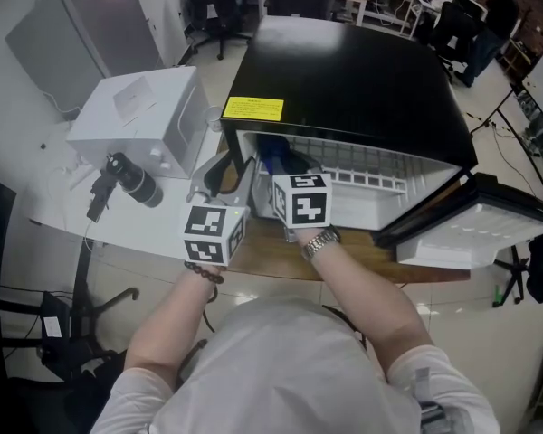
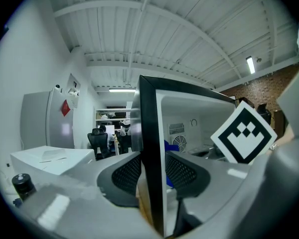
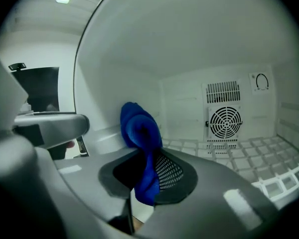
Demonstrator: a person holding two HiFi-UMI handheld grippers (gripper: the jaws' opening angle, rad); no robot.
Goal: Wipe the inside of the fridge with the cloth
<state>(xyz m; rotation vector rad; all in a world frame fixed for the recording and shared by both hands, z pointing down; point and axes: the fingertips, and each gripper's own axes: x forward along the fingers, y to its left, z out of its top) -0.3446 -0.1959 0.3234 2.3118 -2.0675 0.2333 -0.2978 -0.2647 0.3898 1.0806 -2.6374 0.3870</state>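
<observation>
The black fridge (image 1: pixel 344 80) stands on the table (image 1: pixel 118 220) with its door (image 1: pixel 489 229) swung open to the right. A white box (image 1: pixel 136 107) sits just beside the fridge on its left. A wire shelf (image 3: pixel 249 156) spans the white interior. The left gripper (image 2: pixel 152 171) is clamped on the front edge of the fridge's left wall. The right gripper (image 3: pixel 147 171) reaches inside, its jaws closed narrow on the blue cloth (image 3: pixel 139 128), which bunches upward near the left inner wall.
</observation>
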